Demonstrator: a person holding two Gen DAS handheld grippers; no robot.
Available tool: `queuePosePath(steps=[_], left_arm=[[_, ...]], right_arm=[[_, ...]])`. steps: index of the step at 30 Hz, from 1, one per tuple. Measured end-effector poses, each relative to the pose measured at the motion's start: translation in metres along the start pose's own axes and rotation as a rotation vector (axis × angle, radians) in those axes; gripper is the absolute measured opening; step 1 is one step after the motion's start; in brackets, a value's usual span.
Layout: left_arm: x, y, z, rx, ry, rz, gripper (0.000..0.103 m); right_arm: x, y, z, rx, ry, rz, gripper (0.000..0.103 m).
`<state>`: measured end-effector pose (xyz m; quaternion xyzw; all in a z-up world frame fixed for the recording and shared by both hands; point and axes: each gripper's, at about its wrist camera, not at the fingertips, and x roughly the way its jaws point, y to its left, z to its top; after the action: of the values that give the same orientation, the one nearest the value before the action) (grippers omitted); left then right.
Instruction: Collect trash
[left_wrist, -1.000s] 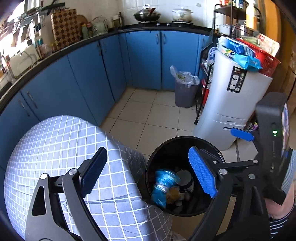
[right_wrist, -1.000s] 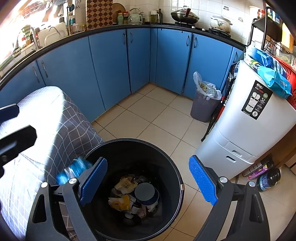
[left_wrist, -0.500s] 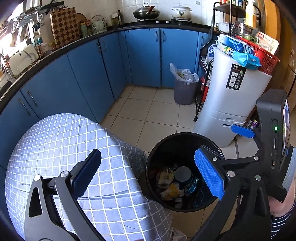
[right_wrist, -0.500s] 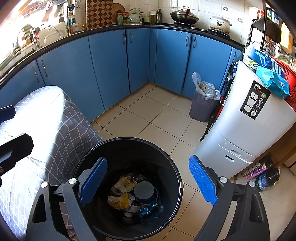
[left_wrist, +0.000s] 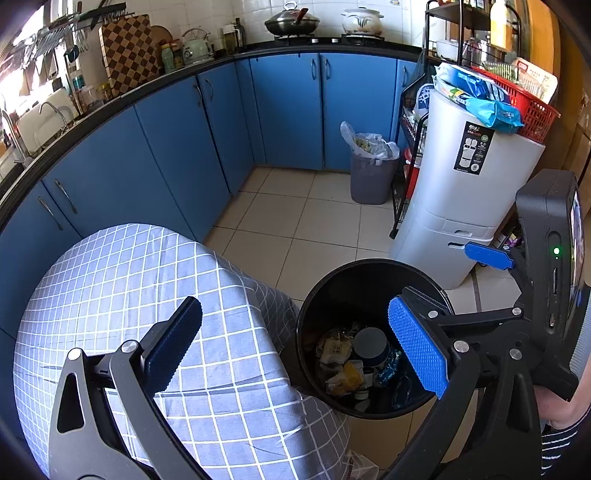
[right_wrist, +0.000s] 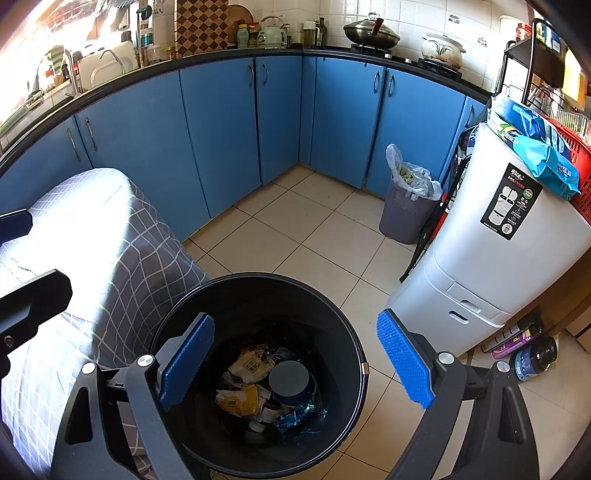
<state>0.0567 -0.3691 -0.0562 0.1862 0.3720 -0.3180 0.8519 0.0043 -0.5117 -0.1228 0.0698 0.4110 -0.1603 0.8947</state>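
Where right wrist view looks, bottles (right_wrist: 517, 339) beside white bin (right_wrist: 491, 236).

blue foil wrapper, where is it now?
In the right wrist view the blue foil wrapper lies at the bottom of the black bin, just below the grey lid.

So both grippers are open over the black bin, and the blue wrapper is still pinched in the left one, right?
Not quite. Both the left gripper and the right gripper are open by the black bin, but the left one holds nothing. The blue wrapper lies inside the bin among the other trash, as the right wrist view shows.
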Motion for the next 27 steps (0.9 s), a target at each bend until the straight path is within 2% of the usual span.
queuePosePath(steps=[7, 14, 27], left_arm=[[0.0, 0.0, 0.0, 0.007, 0.011, 0.004, 0.1], [0.0, 0.004, 0.0, -0.017, 0.021, -0.04, 0.1], [0.004, 0.01, -0.001, -0.055, 0.05, -0.072, 0.1]], right_arm=[[0.001, 0.001, 0.001, -0.004, 0.001, -0.002, 0.088], [0.001, 0.002, 0.001, -0.005, 0.002, -0.005, 0.088], [0.001, 0.002, -0.001, -0.008, 0.005, -0.007, 0.088]])
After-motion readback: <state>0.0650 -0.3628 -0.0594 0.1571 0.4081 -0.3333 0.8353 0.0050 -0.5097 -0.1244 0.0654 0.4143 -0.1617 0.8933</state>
